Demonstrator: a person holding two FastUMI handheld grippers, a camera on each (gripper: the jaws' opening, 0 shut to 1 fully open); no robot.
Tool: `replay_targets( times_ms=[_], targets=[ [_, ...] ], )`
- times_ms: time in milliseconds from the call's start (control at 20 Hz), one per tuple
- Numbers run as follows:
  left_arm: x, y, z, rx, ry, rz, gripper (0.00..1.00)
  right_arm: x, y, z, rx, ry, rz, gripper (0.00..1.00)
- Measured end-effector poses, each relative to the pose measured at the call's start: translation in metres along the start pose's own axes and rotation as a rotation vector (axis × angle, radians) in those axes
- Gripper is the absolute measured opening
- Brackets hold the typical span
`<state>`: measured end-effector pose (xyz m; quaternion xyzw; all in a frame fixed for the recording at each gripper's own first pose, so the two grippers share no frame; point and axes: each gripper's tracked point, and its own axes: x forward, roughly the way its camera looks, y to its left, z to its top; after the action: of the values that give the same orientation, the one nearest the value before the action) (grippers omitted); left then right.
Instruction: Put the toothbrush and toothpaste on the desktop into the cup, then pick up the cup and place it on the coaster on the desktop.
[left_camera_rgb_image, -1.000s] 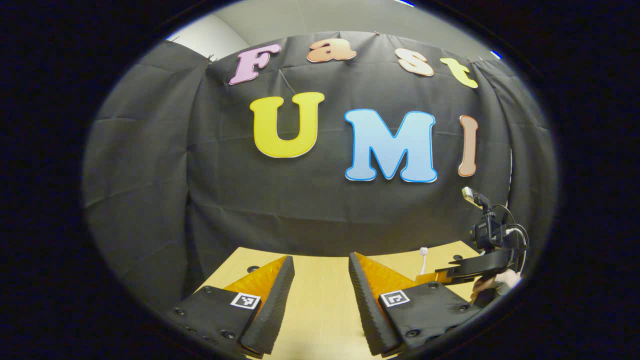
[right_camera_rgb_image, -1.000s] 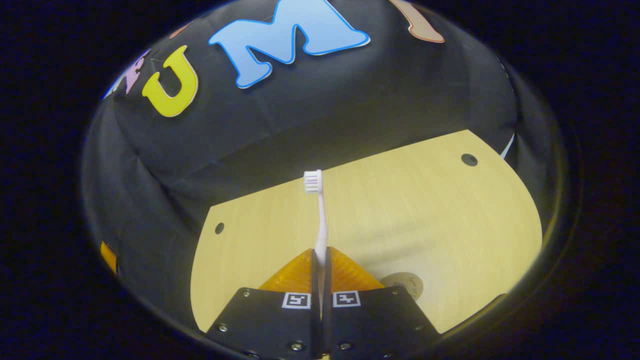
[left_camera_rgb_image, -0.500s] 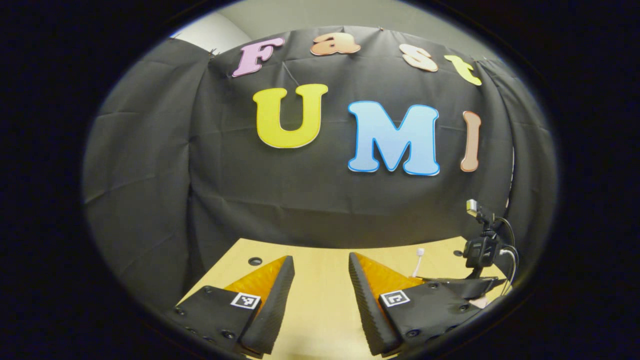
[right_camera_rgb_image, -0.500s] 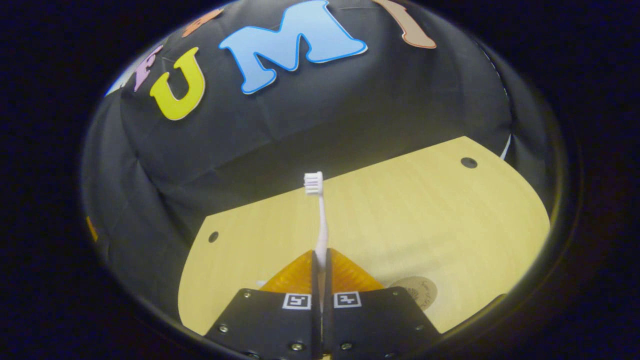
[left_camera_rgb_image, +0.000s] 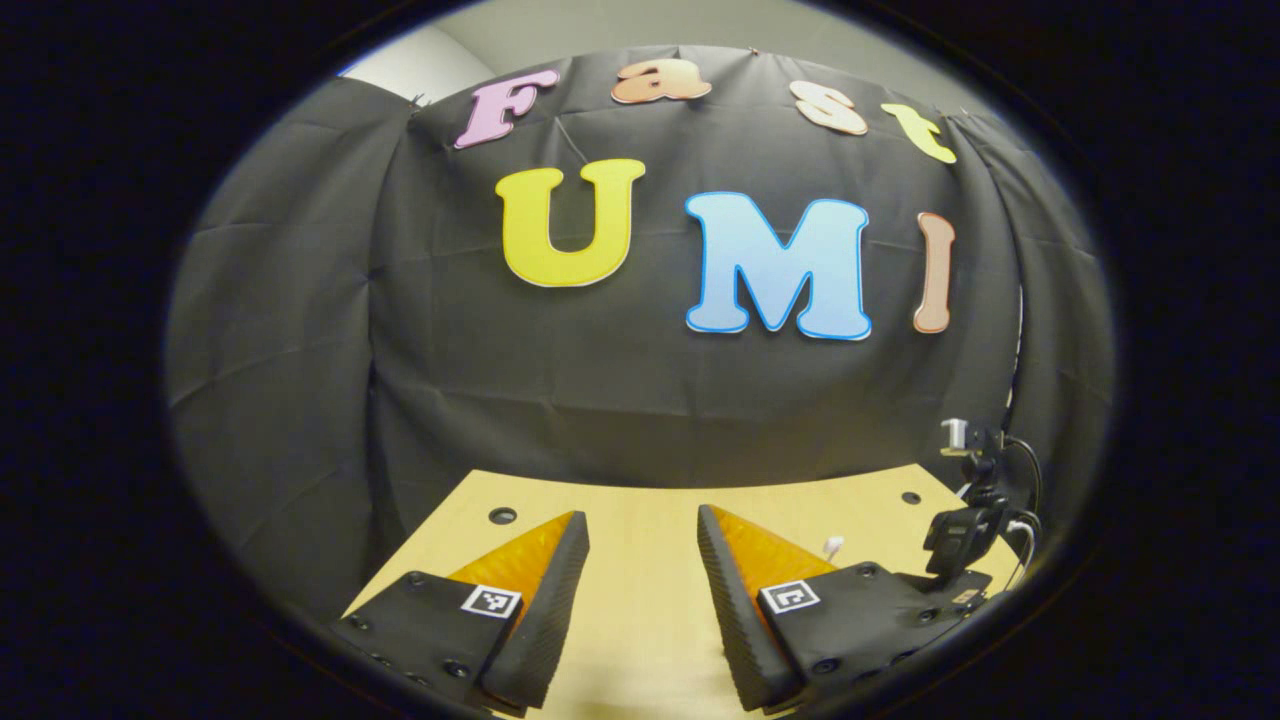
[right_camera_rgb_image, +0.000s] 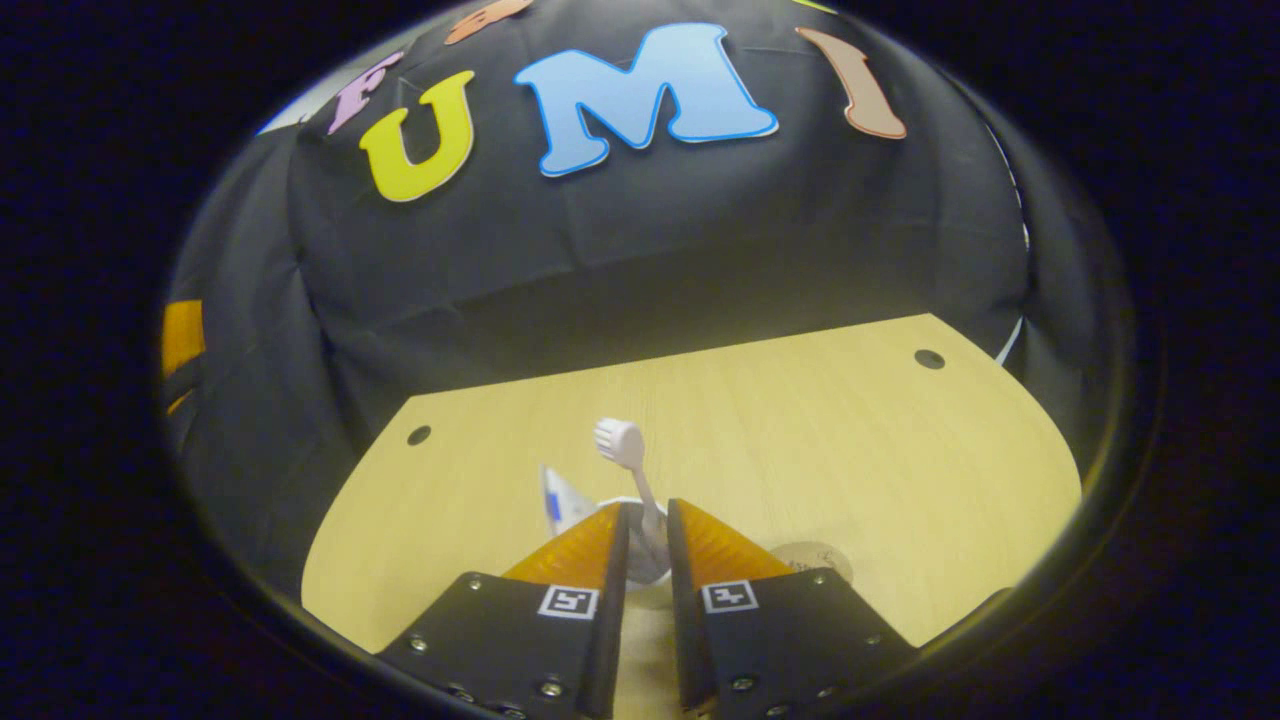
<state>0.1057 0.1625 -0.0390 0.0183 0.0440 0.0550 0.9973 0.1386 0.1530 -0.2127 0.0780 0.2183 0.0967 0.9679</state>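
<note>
My right gripper (right_camera_rgb_image: 645, 520) stands apart; brush (right_camera_rgb_image: 628, 462) and paste (right_camera_rgb_image: 560, 500) seemingly sit in the cup (right_camera_rgb_image: 640, 565) between its fingers. Left gripper (left_camera_rgb_image: 640, 545) is open, empty. Coaster (right_camera_rgb_image: 812, 562) move remains.

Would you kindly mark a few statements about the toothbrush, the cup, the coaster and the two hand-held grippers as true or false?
1. The right hand-held gripper has its fingers parted, with the toothbrush standing between them. True.
2. The toothbrush lies flat on the desktop. False: it stands tilted with its head up, its lower end in the cup.
3. The toothpaste pokes up left of the toothbrush. True.
4. The cup already sits on the coaster. False: the coaster lies bare to the cup's right.
5. The left hand-held gripper is clamped on the toothpaste. False: its fingers are apart and hold nothing.
</note>
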Motion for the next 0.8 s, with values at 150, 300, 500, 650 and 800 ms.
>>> replay_targets(
  times_ms=[150, 300, 500, 650, 800],
  targets=[
    [0.000, -0.006, -0.004, 0.002, 0.007, -0.009, 0.72, -0.008, 0.002, -0.006, -0.009, 0.009, 0.010, 0.23],
    [0.000, -0.016, -0.011, 0.011, 0.022, -0.028, 0.72, -0.014, -0.001, -0.009, -0.009, 0.018, 0.019, 0.26],
    [0.003, -0.026, -0.026, 0.015, 0.053, -0.056, 0.72, -0.021, -0.003, -0.010, -0.001, 0.030, 0.034, 0.26],
    [0.008, -0.038, -0.043, 0.018, 0.092, -0.093, 0.72, -0.032, -0.001, -0.004, 0.000, 0.014, 0.052, 0.22],
    [0.014, -0.049, -0.064, 0.042, 0.137, -0.130, 0.72, -0.045, -0.003, 0.000, 0.004, 0.006, 0.066, 0.30]
  ],
)
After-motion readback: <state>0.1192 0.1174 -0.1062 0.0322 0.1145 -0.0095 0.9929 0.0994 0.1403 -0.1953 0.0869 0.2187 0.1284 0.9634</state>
